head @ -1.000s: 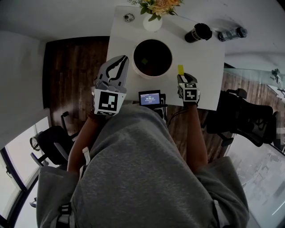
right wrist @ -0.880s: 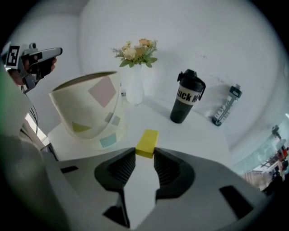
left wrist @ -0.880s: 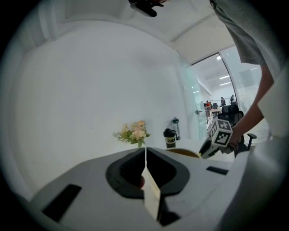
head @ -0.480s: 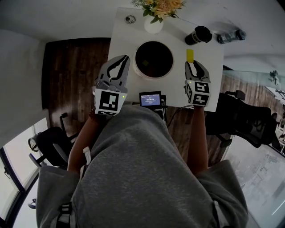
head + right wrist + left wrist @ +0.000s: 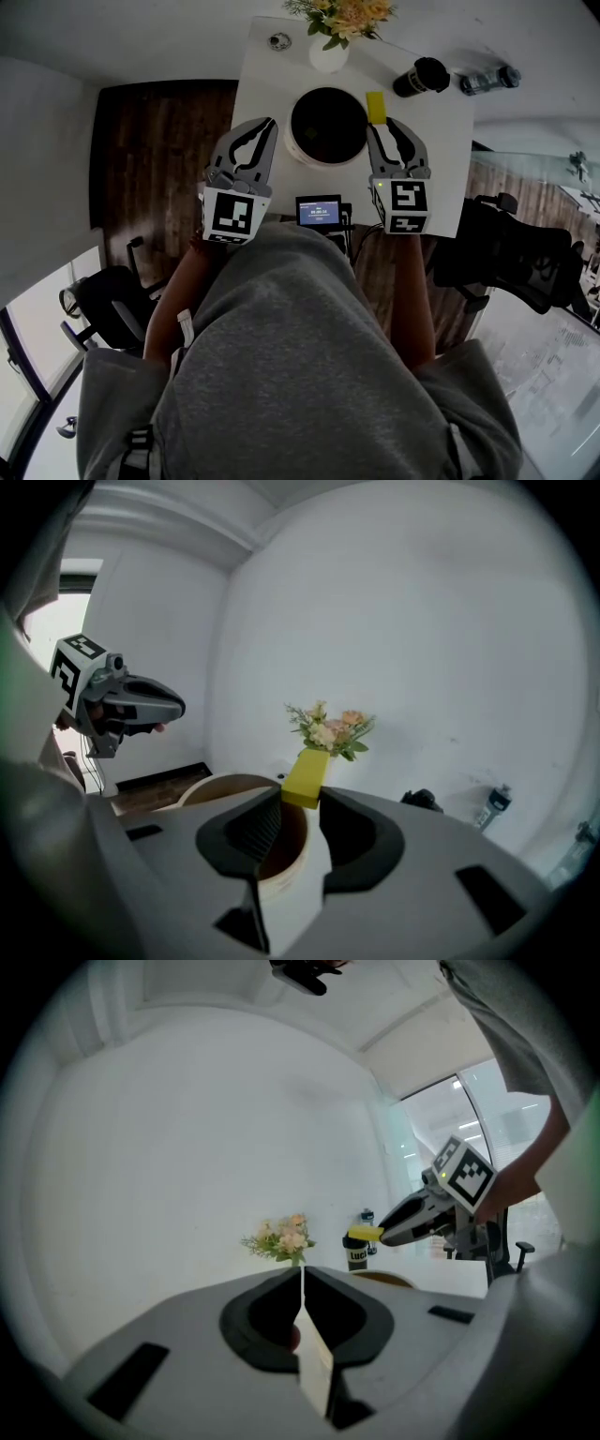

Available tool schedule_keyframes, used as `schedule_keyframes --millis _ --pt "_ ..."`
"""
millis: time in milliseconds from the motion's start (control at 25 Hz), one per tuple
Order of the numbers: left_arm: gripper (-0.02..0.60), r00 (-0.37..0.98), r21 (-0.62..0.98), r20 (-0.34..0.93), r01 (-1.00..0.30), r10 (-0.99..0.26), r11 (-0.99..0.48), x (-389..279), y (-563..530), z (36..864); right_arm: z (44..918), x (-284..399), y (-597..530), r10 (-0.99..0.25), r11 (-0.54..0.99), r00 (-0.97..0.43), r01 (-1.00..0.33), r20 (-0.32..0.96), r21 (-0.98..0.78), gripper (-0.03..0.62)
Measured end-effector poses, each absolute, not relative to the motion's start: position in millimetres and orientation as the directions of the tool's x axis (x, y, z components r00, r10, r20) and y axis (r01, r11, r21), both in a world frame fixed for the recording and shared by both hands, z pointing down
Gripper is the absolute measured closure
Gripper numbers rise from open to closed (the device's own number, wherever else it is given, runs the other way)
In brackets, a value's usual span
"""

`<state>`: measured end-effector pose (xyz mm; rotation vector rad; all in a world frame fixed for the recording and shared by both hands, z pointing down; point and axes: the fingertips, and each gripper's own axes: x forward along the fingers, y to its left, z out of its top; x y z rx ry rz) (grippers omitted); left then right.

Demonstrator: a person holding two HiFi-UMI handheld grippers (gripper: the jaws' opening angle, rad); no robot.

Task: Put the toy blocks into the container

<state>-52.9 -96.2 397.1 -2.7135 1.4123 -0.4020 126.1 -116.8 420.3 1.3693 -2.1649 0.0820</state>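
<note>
The head view looks steeply down from overhead onto the white rectangular tabletop [image 5: 441, 141]. Each gripper view sits low behind its own fingers [image 5: 370, 1316], facing nearly level across that tabletop. All three share the round cream container [image 5: 217, 784] and the vase of pale flowers [image 5: 280, 1238].

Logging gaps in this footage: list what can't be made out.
Container inside: head view, too dark to tell contents; right gripper view, jaws cover its bottom.
Screen: head view, text too small.
Round thing at the table corner: head view, too small to identify.
Table's near edge: head view, hidden by the person's body.
</note>
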Motion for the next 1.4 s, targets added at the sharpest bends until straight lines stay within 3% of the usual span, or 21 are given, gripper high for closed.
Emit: schedule_keyframes --millis 960,1400 --pt "0.566 0.558 -0.163 0.204 -0.790 -0.804 -0.590 -48.5 -100.8 398.3 438.9 95.6 -107.4 -0.747 0.572 -0.402 -0.794 0.530 0.204 0.448" --pt "0.566 0.570 -0.166 0.201 -0.782 -0.797 -0.601 -42.6 -102.5 395.4 401.8 101.1 -114.7 -0.796 0.529 -0.410 -0.829 0.445 0.181 0.469"
